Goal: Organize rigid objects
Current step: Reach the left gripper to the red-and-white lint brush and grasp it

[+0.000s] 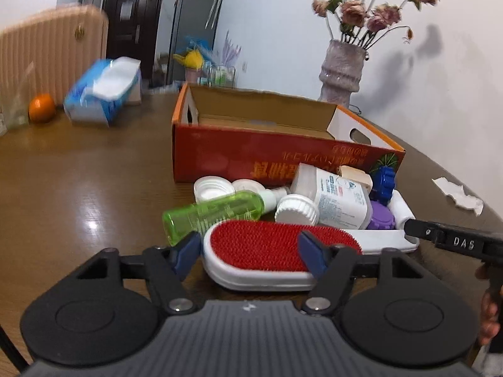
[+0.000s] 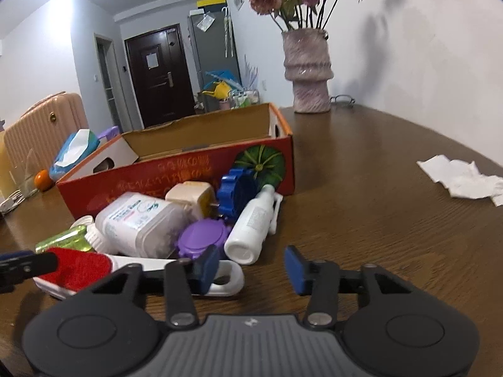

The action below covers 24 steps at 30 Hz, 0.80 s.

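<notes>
A white brush with red bristles point(image 1: 270, 245) lies on the brown table point(image 1: 94, 188) in front of a pile: green spray bottle point(image 1: 213, 212), labelled white jar point(image 1: 336, 194), purple lid point(image 1: 382, 216), blue toothed cap point(image 2: 235, 191), white bottle point(image 2: 254, 226) and beige plug point(image 2: 191, 198). Behind them stands an open red cardboard box point(image 1: 251, 157). My left gripper point(image 1: 250, 251) is open over the brush head, one pad at its left end, the other above the bristles. My right gripper point(image 2: 251, 268) is open with bare table between its pads; its left pad overlaps the brush handle point(image 2: 229, 278).
A vase of dried flowers point(image 2: 309, 72) stands at the back by the wall. Crumpled tissue point(image 2: 462, 179) lies to the right. At the far left are a tissue pack point(image 1: 103, 94), an orange point(image 1: 41, 112) and a beige suitcase point(image 1: 47, 53).
</notes>
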### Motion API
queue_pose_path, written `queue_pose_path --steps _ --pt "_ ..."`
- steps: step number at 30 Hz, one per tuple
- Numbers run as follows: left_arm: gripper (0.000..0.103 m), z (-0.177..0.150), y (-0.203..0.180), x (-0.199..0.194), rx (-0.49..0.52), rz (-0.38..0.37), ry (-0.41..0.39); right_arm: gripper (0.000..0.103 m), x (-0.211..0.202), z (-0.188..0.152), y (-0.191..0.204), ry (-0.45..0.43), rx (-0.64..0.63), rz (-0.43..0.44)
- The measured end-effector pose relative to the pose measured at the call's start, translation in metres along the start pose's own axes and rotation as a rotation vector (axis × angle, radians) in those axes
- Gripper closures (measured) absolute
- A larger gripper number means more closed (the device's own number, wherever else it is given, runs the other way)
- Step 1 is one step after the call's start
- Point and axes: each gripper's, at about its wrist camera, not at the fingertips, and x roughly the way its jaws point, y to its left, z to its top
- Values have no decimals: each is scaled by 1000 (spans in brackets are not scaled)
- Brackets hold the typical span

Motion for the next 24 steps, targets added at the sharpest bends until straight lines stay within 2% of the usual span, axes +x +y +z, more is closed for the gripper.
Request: queue_pose_path --steps 3,6,10,16,20,24 --pt "37 0 2 -1 -13 -6 -3 74 0 -2 0 -3 16 30" --pt "42 -3 0 -6 -17 -21 -3 80 -3 -4 1 6 39 49" --pt "44 -12 -6 -22 0 -26 -4 80 -11 -9 -2 4 71 34" --pt "44 -33 -12 -60 -1 -31 8 80 -36 -22 -4 25 104 57" --pt "43 -43 0 -72 -69 -58 27 80 -47 -31 -5 34 114 88" --pt "40 -44 6 -71 -87 -36 12 80 -52 -33 -9 38 122 80"
